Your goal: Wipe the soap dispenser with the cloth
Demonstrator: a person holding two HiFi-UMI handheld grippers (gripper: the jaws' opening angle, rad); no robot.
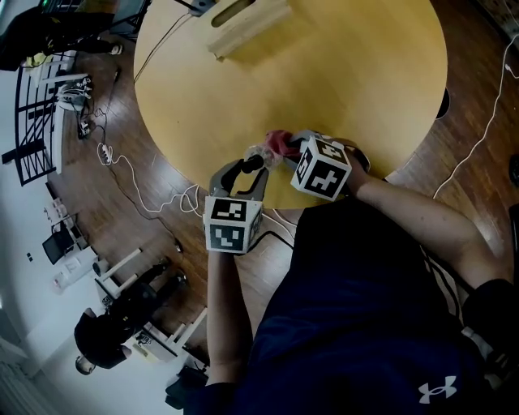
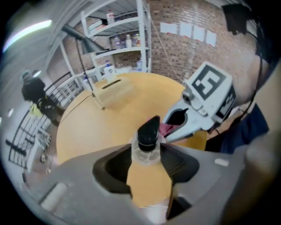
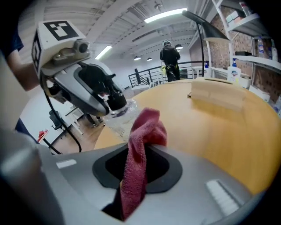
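Note:
The soap dispenser (image 2: 147, 143) is a clear bottle with a black pump, standing near the round table's front edge (image 1: 243, 182). My left gripper (image 2: 147, 154) comes down from above, its jaws against both sides of the bottle's shoulder. In the head view the dispenser (image 1: 260, 152) shows just ahead of the left gripper (image 1: 253, 165). My right gripper (image 3: 138, 154) is shut on a dark red cloth (image 3: 141, 140), whose bunched top rests against the dispenser (image 3: 117, 117) just below the left gripper (image 3: 109, 103). The cloth (image 1: 278, 142) sits at the tip of the right gripper (image 1: 286, 151).
A long wooden box (image 1: 247, 24) lies at the table's far side. Cables (image 1: 138, 190) trail over the wooden floor to the left. A person (image 1: 113, 324) is on the floor level below left. Shelves with bottles (image 2: 118, 30) stand beyond the table.

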